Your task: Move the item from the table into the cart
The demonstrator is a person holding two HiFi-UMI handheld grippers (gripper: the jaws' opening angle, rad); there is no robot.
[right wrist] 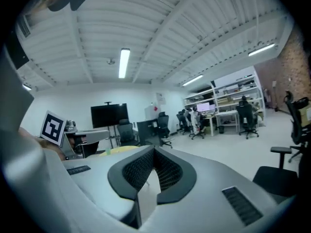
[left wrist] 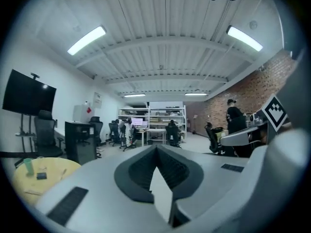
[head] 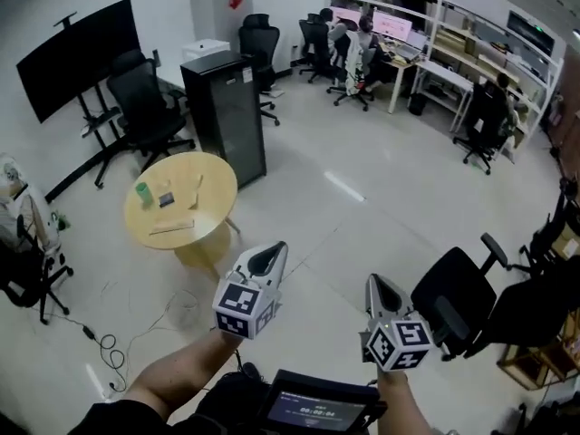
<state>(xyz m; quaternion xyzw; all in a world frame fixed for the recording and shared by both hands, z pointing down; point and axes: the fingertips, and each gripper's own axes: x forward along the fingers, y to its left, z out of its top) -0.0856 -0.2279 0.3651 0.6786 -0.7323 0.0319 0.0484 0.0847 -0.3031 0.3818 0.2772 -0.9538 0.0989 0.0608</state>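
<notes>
Left gripper [head: 269,257] lower centre, jaws closed on nothing, right gripper [head: 381,290] beside it likewise closed, table [head: 216,181] at left, its items [head: 166,199] too small to identify

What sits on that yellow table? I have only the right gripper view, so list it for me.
Observer: In the head view, the round yellow table holds a green cup, a small dark item and flat pale pieces.
Operator: Next, report the left gripper.
Observer: In its own view, the left gripper has its jaws together, with nothing between them.
</notes>
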